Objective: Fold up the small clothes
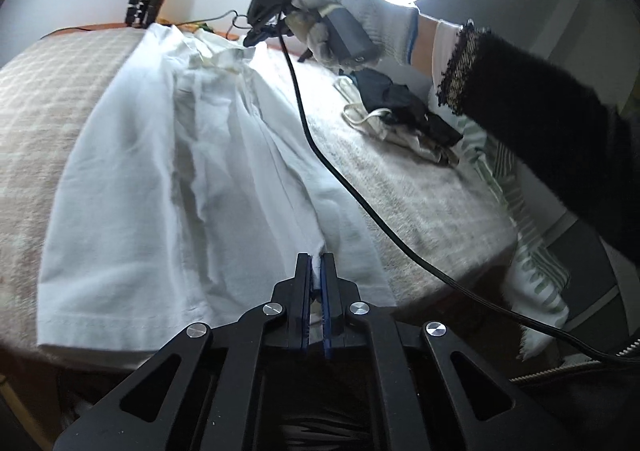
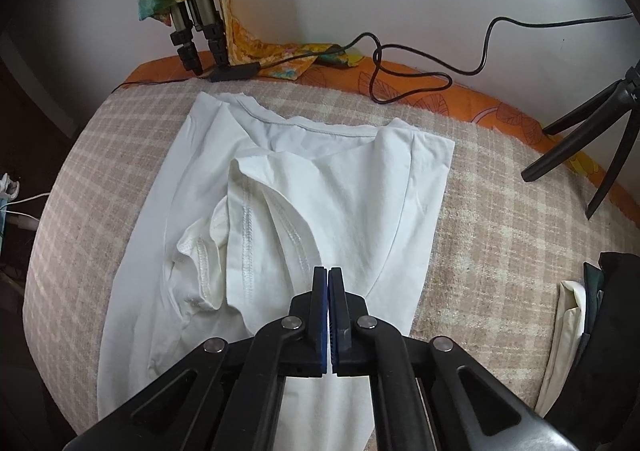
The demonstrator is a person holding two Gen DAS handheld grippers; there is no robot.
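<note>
Blue-padded black left gripper pinches hem of white cotton T-shirt; right gripper w/ pads closed on shirt's collar end; shirt lies lengthwise on beige checked blanket; gloved right hand above; black cable crosses blanket.

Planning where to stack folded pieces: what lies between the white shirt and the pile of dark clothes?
Only bare checked blanket lies between the white shirt and the pile of dark clothes in the right wrist view; the left wrist view shows a black cable crossing above it.
</note>
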